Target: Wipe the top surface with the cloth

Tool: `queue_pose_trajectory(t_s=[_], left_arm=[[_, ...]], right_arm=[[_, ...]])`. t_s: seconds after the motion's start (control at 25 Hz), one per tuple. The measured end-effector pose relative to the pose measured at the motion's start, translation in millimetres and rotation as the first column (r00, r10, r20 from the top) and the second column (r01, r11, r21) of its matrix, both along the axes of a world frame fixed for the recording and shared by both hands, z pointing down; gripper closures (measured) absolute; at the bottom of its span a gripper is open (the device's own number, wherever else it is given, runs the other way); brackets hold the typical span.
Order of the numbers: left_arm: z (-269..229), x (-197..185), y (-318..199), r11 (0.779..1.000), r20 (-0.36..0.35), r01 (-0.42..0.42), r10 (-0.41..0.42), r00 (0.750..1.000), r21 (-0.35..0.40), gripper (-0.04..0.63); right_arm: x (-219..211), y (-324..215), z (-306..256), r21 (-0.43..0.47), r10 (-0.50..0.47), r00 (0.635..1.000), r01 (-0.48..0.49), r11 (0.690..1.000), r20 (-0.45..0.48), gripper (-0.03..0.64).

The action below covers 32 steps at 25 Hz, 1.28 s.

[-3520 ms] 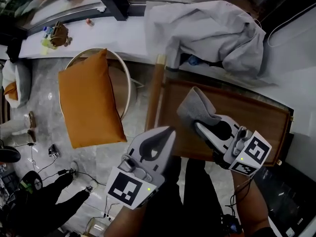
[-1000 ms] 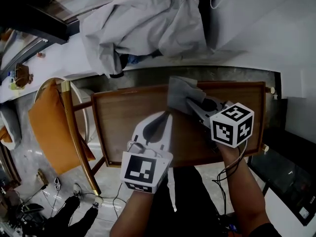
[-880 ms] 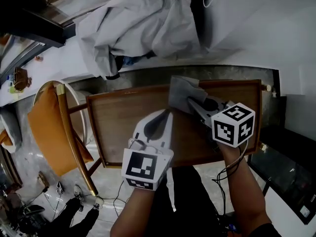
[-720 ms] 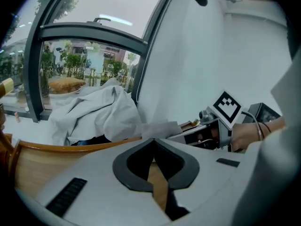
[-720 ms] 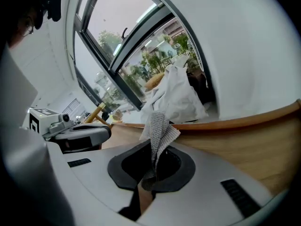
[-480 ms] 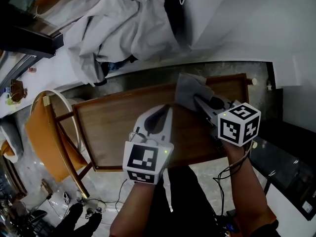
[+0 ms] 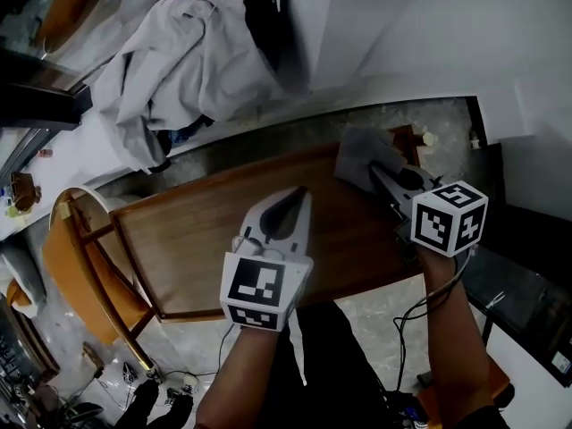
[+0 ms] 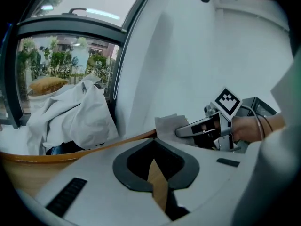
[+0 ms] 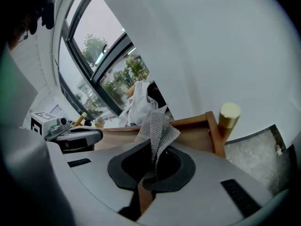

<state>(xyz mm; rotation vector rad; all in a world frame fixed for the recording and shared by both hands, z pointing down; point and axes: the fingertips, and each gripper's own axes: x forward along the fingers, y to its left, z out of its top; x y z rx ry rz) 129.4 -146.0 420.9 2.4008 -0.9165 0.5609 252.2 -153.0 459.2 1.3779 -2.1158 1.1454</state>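
Note:
A brown wooden tabletop [image 7: 206, 239] with a raised rim lies below me. My right gripper [image 7: 375, 170] is shut on a grey cloth [image 7: 357, 155] that rests at the table's far right corner. In the right gripper view the cloth [image 9: 158, 128] stands up out of the shut jaws, above the wood [image 9: 193, 138]. My left gripper [image 7: 298, 193] hovers over the middle of the table, shut with nothing in it. In the left gripper view the cloth [image 8: 167, 125] and the right gripper [image 8: 181, 132] show ahead to the right.
A crumpled pale garment [image 7: 179, 70] lies on the ledge beyond the table's far edge. A chair with an orange cushion [image 7: 63, 262] stands at the left end. A brass-capped post [image 9: 229, 113] marks the table's right corner. A white wall [image 7: 402, 34] rises behind.
The right gripper has slid the cloth rightward along the far side to the table's far right corner. The left gripper has stayed shut over the middle.

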Motion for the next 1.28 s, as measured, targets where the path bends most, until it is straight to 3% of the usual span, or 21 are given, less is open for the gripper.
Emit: queue_pose_trajectory(t_s=[0.4,0.64,0.96,1.12,1.28], left_arm=[[-3.0,36.6,7.0,0.998,-0.021,-0.060,0.059,0.998,-0.016,0.584],[-4.5,37.8,9.2,0.998,-0.026,-0.063,0.063,0.998,-0.020,0.584],[-8.8,10.5,2.4,1.000,-0.036,-0.028,0.028,0.999,-0.008,0.584],[-10.9,-12.4,5.3,1.000,-0.043,0.002,-0.002,0.999,-0.006,0.584],[-22.0,-51.2,12.9,1.000,-0.047,0.025,-0.025,0.999,0.012,0.584]], right_arm=[[31.6,3.4,-9.5,-0.014,0.111,0.990,-0.110,0.994,0.082,0.589],[64.7,6.5,-13.9,-0.010,0.161,0.986,-0.161,0.987,-0.033,0.589],[85.3,8.4,-18.2,-0.010,0.216,0.971,-0.218,0.976,-0.105,0.589],[63.7,8.7,-51.4,0.094,0.182,0.972,-0.169,0.981,-0.147,0.589],[-19.5,10.6,-99.7,0.216,0.030,0.996,-0.011,0.976,-0.082,0.589]])
